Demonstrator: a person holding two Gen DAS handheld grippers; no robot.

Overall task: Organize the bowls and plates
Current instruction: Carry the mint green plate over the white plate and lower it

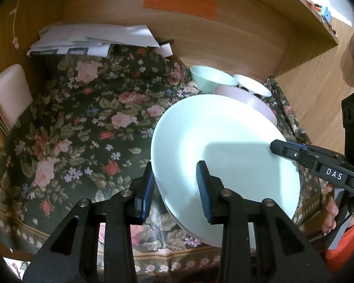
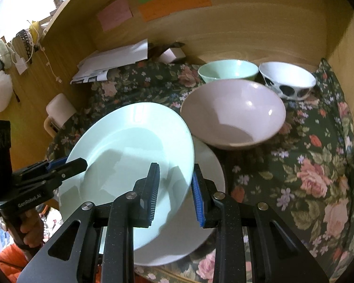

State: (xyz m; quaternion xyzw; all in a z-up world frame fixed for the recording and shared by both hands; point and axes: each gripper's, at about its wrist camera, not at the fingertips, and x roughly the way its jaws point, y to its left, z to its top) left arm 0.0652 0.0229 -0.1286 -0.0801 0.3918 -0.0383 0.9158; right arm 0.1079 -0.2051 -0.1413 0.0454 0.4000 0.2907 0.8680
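A pale mint plate (image 1: 224, 155) (image 2: 129, 155) is held tilted above a white plate (image 2: 207, 165) on the floral cloth. My left gripper (image 1: 175, 185) straddles the mint plate's left rim with its jaws apart; it also shows in the right wrist view (image 2: 70, 165). My right gripper (image 2: 175, 186) straddles the plate's right rim, jaws apart; it also shows in the left wrist view (image 1: 280, 147). Whether either pinches the rim is unclear. Behind stand a pink bowl (image 2: 233, 113), a mint bowl (image 2: 226, 70) and a white bowl with black spots (image 2: 288, 80).
The floral tablecloth (image 1: 82, 129) covers the table inside a wooden alcove (image 1: 224, 37). A stack of papers (image 1: 94, 37) lies at the back left. A pink chair back (image 1: 9, 94) stands at the left edge.
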